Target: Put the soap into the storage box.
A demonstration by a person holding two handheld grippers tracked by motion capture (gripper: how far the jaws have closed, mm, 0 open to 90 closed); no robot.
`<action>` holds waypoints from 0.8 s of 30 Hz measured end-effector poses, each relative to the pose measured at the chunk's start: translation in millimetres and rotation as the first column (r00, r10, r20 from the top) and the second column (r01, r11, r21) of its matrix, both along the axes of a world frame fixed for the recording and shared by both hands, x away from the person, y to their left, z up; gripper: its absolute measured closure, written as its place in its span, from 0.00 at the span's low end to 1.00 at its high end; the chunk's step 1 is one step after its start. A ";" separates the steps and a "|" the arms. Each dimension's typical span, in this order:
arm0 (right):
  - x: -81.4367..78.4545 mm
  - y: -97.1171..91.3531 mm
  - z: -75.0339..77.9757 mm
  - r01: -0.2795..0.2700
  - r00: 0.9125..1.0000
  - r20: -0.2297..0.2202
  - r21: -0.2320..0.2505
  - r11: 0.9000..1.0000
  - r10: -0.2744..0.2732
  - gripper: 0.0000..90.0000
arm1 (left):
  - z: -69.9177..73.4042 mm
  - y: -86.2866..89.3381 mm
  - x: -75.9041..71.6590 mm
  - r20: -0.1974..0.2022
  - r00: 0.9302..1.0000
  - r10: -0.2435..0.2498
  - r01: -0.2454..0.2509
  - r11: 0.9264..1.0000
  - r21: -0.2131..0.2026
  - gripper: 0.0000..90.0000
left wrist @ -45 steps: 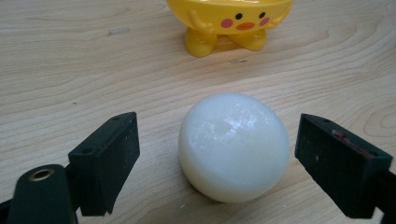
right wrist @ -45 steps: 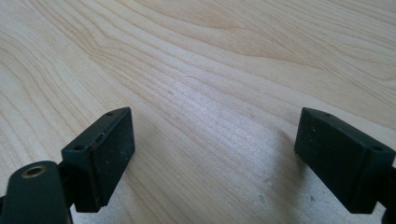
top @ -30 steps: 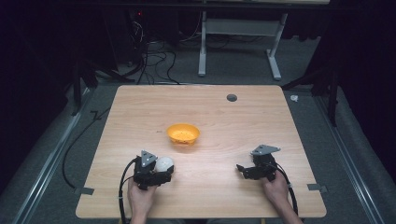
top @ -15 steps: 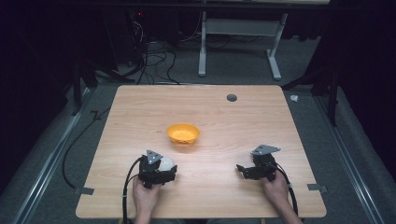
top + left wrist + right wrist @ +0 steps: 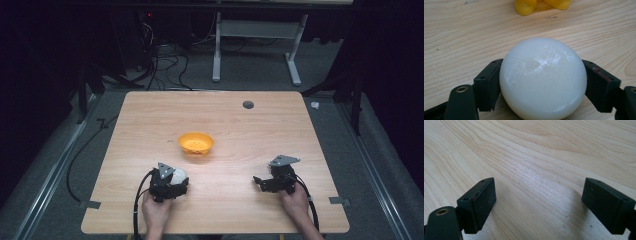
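A glossy white ball sits between the black jaws of my left gripper, which press on both its sides just above the wooden table. From above, the ball and left gripper are near the front left. An orange bowl stands mid-table, just beyond them, and its yellow-orange base shows past the ball. My right gripper rests at the front right, pointing left. Its jaws stand wide open over bare wood.
A small dark round hole lies in the table's far side. Grey tape tabs mark the front corners. Cables and a white desk frame lie on the floor beyond the table.
My left gripper with the ball has shifted slightly to the right. The right gripper has stayed where it was.
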State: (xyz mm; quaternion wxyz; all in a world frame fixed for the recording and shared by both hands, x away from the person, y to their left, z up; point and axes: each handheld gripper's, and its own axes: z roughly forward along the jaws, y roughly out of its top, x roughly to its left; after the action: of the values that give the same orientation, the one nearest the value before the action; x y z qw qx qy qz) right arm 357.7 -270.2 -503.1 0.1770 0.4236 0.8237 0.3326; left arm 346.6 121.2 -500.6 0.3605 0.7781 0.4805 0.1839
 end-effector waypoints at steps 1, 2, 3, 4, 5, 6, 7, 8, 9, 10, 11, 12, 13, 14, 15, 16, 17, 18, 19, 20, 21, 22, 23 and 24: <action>0.0 -0.1 0.0 0.000 1.000 0.001 -0.001 1.000 0.000 0.14 | 0.2 -0.2 0.0 0.001 1.000 -0.001 0.001 1.000 0.004 0.27; 0.0 0.0 0.0 0.000 1.000 0.000 0.000 1.000 0.000 0.14 | 0.5 -0.4 0.0 0.001 1.000 -0.003 0.003 1.000 0.009 0.27; 0.0 0.0 0.0 0.000 1.000 0.000 0.000 1.000 0.000 0.14 | 0.6 -0.6 0.0 0.001 1.000 -0.004 0.004 1.000 0.010 0.27; 0.0 0.0 0.0 0.000 1.000 0.000 0.000 1.000 0.000 0.14 | 0.7 -0.6 0.0 0.001 1.000 -0.006 0.005 1.000 0.011 0.27; 0.0 0.0 0.0 0.000 1.000 0.001 0.000 1.000 0.000 0.14 | 0.8 -0.4 0.0 0.000 1.000 -0.006 0.006 1.000 0.011 0.27; 0.0 0.0 0.0 0.000 1.000 0.000 0.000 1.000 0.000 0.14 | 0.9 -0.3 0.0 0.000 1.000 -0.007 0.007 1.000 0.012 0.27; 0.0 0.0 0.0 0.000 1.000 0.000 0.000 1.000 0.000 0.14 | 1.0 -0.2 0.0 -0.001 1.000 -0.008 0.008 1.000 0.012 0.27; 0.0 0.0 0.0 0.000 1.000 0.000 0.000 1.000 0.000 0.14 | 1.1 -0.1 0.0 -0.001 1.000 -0.010 0.010 1.000 0.013 0.27; 0.0 0.0 0.0 0.000 1.000 0.000 0.000 1.000 0.000 0.14 | 1.5 0.3 -0.1 -0.003 1.000 -0.015 0.015 1.000 0.012 0.27; 0.0 0.0 0.0 0.000 1.000 0.000 0.000 1.000 0.000 0.14 | 1.7 0.6 -0.2 -0.003 1.000 -0.018 0.018 1.000 0.008 0.27; 0.0 0.0 0.0 0.000 1.000 0.000 -0.001 1.000 0.000 0.14 | 2.1 1.1 -0.5 -0.001 1.000 -0.021 0.021 1.000 0.003 0.27; 0.0 -0.1 0.0 0.000 1.000 0.000 -0.001 1.000 0.000 0.14 | 2.9 1.8 -0.9 0.000 1.000 -0.026 0.026 1.000 -0.006 0.27; 0.0 0.0 0.0 0.000 1.000 0.000 0.000 1.000 0.000 0.14 | 4.0 2.4 -1.5 0.002 1.000 -0.030 0.030 0.999 -0.012 0.27; 0.0 0.0 0.0 0.000 1.000 0.000 0.000 1.000 0.000 0.14 | 5.1 3.1 -2.1 0.009 0.999 -0.031 0.032 0.999 -0.018 0.27; 0.0 0.0 0.0 0.000 1.000 0.001 -0.001 1.000 0.000 0.14 | 6.4 3.8 -2.6 0.011 0.999 -0.035 0.035 0.999 -0.027 0.27; 0.0 0.0 0.0 0.000 1.000 0.000 0.000 1.000 0.000 0.14 | 7.8 4.6 -3.0 0.015 0.999 -0.037 0.037 0.999 -0.034 0.27; 0.0 0.0 0.0 0.000 1.000 0.000 0.000 1.000 0.000 0.14 | 9.1 5.3 -3.2 0.016 0.999 -0.040 0.040 0.998 -0.039 0.27; 0.0 0.0 0.0 0.000 1.000 0.000 0.000 1.000 0.000 0.14 | 9.9 5.5 -3.4 0.018 0.999 -0.039 0.039 0.998 -0.044 0.27; 0.0 0.0 0.0 0.000 1.000 0.000 0.000 1.000 0.000 0.14 | 11.1 6.4 -3.1 0.024 0.999 -0.043 0.044 0.998 -0.043 0.27; 0.0 0.0 0.0 0.000 1.000 0.000 0.000 1.000 0.000 0.14 | 11.9 6.1 -3.5 0.018 0.999 -0.042 0.043 0.997 -0.056 0.27; 0.0 -0.1 0.0 0.000 1.000 0.000 -0.001 1.000 0.000 0.14 | 13.1 6.0 -3.7 0.019 0.999 -0.046 0.047 0.997 -0.061 0.27; 0.0 0.0 0.0 0.000 1.000 0.000 0.000 1.000 0.000 0.14 | 14.2 6.0 -4.0 0.021 0.999 -0.048 0.050 0.997 -0.059 0.27; 0.0 0.0 0.0 0.000 1.000 0.000 0.000 1.000 0.000 0.14 | 15.0 5.8 -4.3 0.022 0.999 -0.048 0.049 0.997 -0.058 0.27; 0.0 0.0 0.0 0.000 1.000 0.000 0.000 1.000 0.000 0.14 | 16.0 5.9 -4.6 0.024 0.998 -0.051 0.052 0.997 -0.056 0.27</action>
State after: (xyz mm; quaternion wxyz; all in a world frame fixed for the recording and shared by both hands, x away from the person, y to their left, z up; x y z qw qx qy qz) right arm 357.8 -270.3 -503.1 0.1770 0.4236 0.8238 0.3327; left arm 342.1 127.1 -484.6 0.3925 0.7775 0.4612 0.1694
